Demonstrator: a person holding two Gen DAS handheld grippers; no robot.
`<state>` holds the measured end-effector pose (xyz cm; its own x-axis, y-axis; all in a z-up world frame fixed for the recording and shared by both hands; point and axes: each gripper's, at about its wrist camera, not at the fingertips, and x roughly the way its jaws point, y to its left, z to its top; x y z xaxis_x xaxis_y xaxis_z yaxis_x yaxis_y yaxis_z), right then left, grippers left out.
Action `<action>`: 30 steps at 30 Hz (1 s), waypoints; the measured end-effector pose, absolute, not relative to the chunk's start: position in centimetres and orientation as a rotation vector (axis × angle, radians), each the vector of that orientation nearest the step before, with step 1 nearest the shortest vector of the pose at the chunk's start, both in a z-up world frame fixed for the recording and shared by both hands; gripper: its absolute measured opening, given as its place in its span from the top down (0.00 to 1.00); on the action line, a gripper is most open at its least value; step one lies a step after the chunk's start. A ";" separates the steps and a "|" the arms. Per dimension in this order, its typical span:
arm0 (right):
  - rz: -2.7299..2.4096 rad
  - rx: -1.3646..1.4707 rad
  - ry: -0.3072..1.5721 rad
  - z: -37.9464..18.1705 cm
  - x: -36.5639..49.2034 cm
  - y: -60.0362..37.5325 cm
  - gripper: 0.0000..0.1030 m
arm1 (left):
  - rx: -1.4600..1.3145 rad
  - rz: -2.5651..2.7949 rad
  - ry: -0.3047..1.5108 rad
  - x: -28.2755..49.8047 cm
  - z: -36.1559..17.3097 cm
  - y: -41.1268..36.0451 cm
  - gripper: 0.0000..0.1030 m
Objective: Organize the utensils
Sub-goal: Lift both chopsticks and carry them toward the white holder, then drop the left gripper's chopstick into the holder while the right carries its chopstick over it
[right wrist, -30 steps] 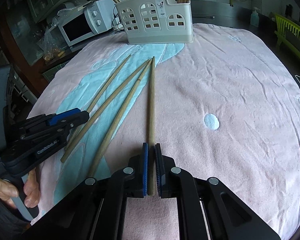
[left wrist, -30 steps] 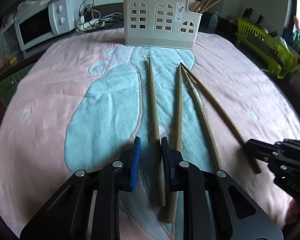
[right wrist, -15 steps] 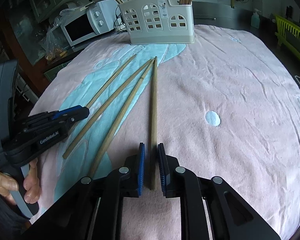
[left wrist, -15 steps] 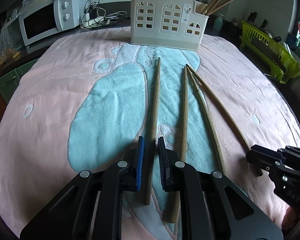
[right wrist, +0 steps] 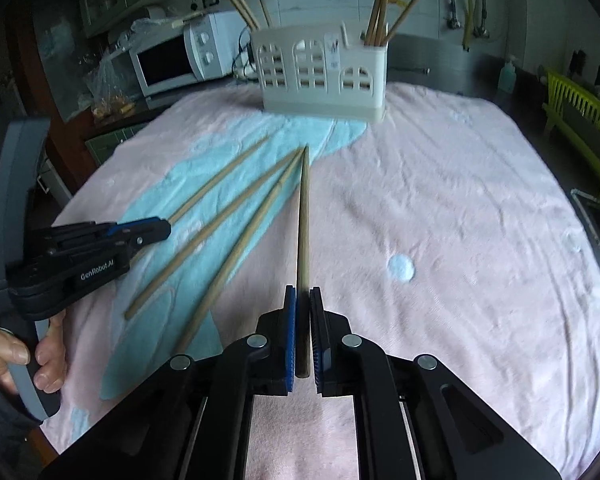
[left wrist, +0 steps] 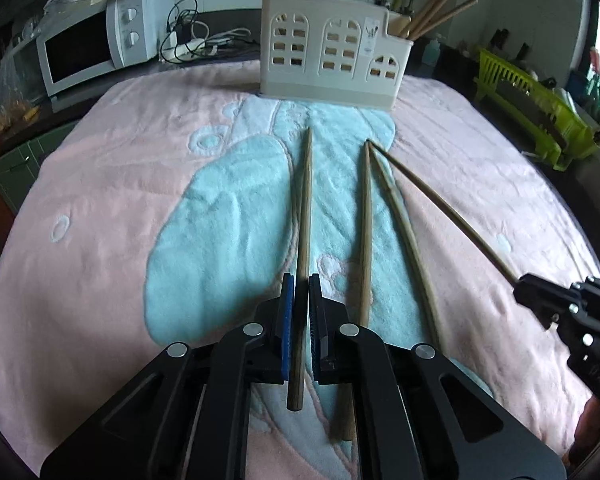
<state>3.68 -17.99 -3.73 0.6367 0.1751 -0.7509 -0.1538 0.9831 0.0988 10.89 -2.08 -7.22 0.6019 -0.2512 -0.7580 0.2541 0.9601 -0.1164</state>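
1. Both grippers point down at a pink-and-blue towel [left wrist: 100, 200] covering the bench; four wooden sticks lie on it, tips toward a cream holder [left wrist: 332, 64] at the far edge.
2. Left gripper [left wrist: 301, 300]: jaws have just been closing and now clamp the leftmost stick [left wrist: 306, 200] between the blue pads. Butt end of that stick projects behind the pads, toward the camera.
3. Right gripper [right wrist: 303, 312]: jaws narrowly shut on the rightmost stick [right wrist: 303, 220], gripped near its butt; the shaft runs straight ahead toward the holder.
4. Two middle sticks [left wrist: 365, 220] lie loose on the towel between the gripped ones; their far tips meet the tip of the rightmost stick.
5. Holder already has several sticks standing in it, some at its left end, some at its right [right wrist: 380, 12].
6. Right view shows a hand [right wrist: 24, 360] around the left gripper's grey handle.
7. Background: white microwave [left wrist: 96, 48] left, green rack [left wrist: 532, 116] right.
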 end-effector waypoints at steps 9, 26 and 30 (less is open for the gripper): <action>0.213 0.002 0.735 0.8 3.5 -18.0 0.93 | -0.053 -0.326 0.796 10.8 -4.0 -0.9 0.94; 0.319 -0.002 0.656 5.7 8.6 -17.1 0.93 | -0.107 -0.312 0.673 13.6 0.6 1.0 0.94; 0.347 0.030 0.685 5.7 10.7 -17.4 0.93 | -0.113 -0.310 0.692 14.9 0.7 0.8 0.94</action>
